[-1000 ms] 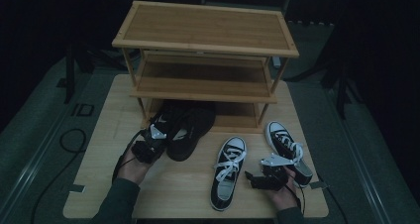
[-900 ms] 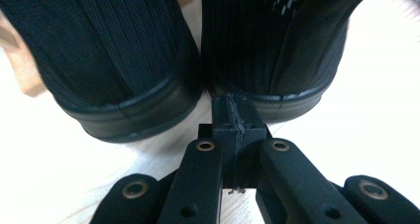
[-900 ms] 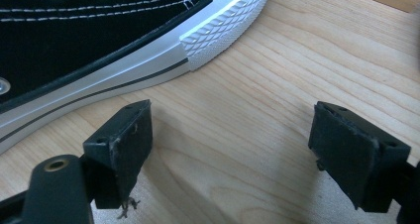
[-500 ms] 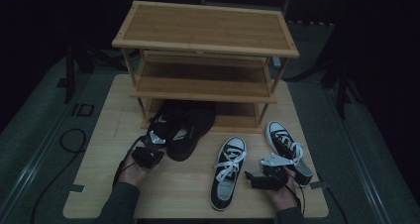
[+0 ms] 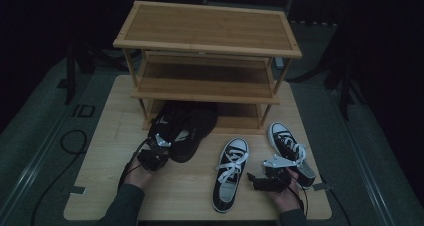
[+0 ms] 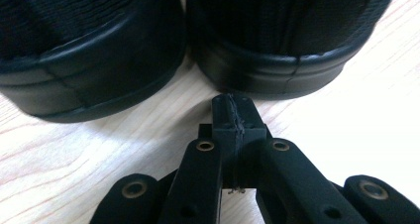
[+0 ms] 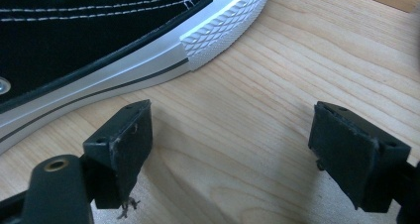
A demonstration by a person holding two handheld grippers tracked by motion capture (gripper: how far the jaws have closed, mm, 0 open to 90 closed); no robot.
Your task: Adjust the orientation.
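A pair of black slip-on shoes (image 5: 186,127) lies toe-first under the wooden shoe rack (image 5: 207,28). In the left gripper view their two heels (image 6: 99,60) stand side by side. My left gripper (image 5: 159,150) (image 6: 233,116) is shut with nothing in it, its tips just short of the gap between the heels. Two black-and-white laced sneakers lie on the table, one in the middle (image 5: 229,173) and one at the right (image 5: 291,151). My right gripper (image 5: 255,179) (image 7: 233,149) is open, low over bare wood beside the middle sneaker's white toe rubber (image 7: 223,30).
The rack has three tiers, and its lowest shelf (image 5: 240,122) is partly hidden behind the black shoes. The light wooden table (image 5: 100,186) ends close behind both hands. A cable (image 5: 72,141) loops on the dark floor at the left.
My left gripper has slipped a little back toward the table's near edge, away from the black shoes. The right gripper and both sneakers have kept still.
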